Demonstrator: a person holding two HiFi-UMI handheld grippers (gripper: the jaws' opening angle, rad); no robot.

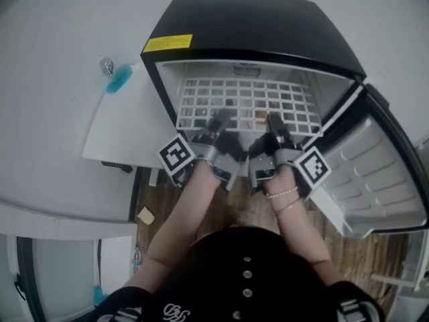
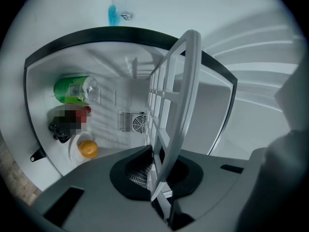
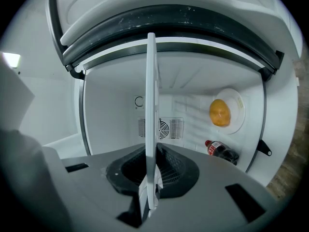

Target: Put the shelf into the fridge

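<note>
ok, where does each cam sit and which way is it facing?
Head view: on the person's head, looking steeply down at the open fridge; shows forearms, left claw and right claw, both shut on the shelf.
Left gripper view: on the left claw, looking along its jaws into the fridge; own grey body and jaws fill the bottom.
Right gripper view: on the right claw, same direction; own body likewise.
Shared: both gripper views show the gripped shelf, the rear vent and the orange.
</note>
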